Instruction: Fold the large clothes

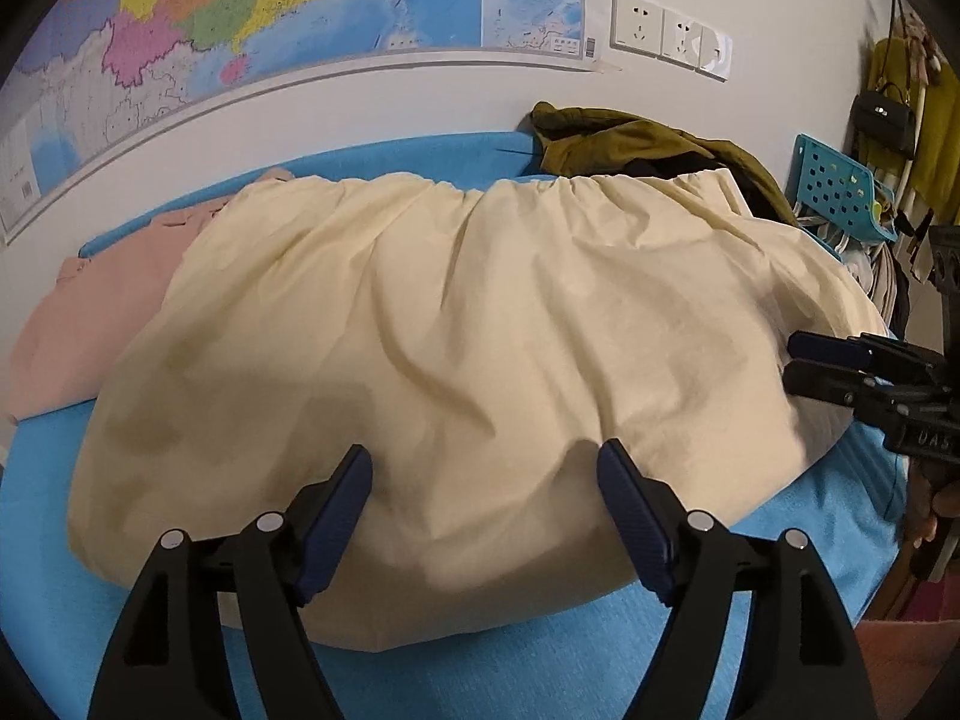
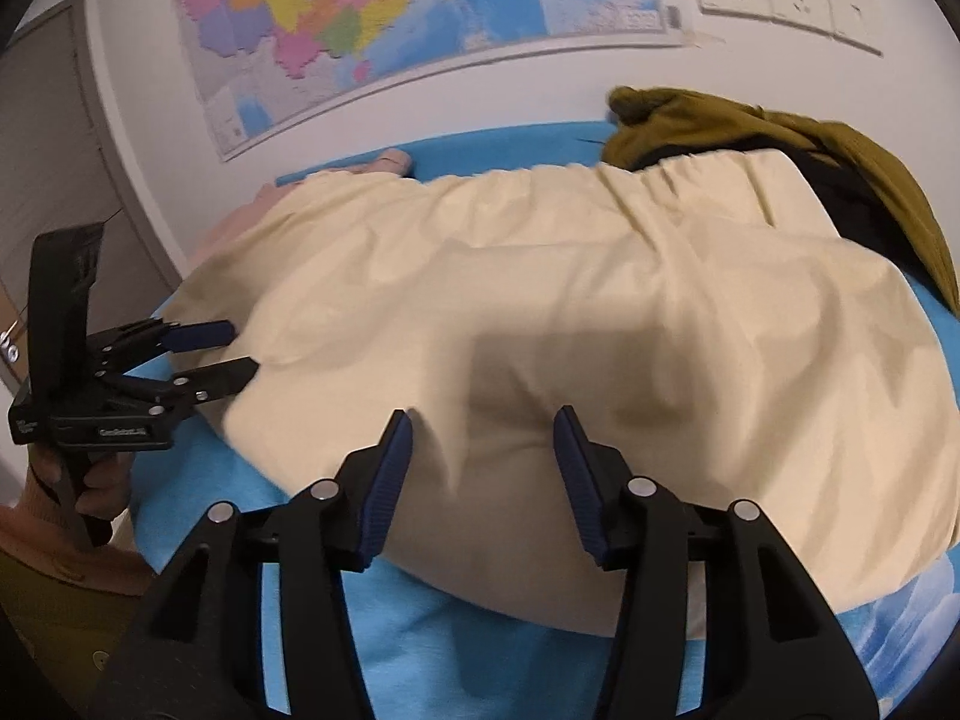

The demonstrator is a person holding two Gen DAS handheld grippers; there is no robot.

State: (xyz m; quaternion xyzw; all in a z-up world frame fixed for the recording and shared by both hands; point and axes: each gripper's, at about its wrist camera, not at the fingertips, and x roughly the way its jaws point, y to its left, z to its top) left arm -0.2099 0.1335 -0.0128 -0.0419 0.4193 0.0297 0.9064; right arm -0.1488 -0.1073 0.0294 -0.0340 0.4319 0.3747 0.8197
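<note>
Surface: a counter [image 1: 540, 654] under a bright blue cloth cover, set against a white wall.
Garment: a large cream-yellow cotton garment [image 1: 456, 324] with a gathered elastic edge along its far side lies spread across most of the counter, its near hem rounded and wrinkled.
Neighbours: a pale pink folded cloth [image 1: 102, 324] lies partly under its left end; an olive-green crumpled garment [image 1: 636, 144] sits at the far right corner, touching the gathered edge.
Handling: it looks light, soft and limp, likely to sag and crease when lifted; it should not slip much on the cloth cover.
Where to hold: probably the near hem, pinched at two well-separated points so the fold stays even.
Left hand-held gripper [image 1: 483, 468]: jaws wide apart over the near hem, nothing between the pads.
Right hand-held gripper [image 2: 483, 435]: jaws about half apart above the cream fabric near its right end, pads not pressing on anything.
</note>
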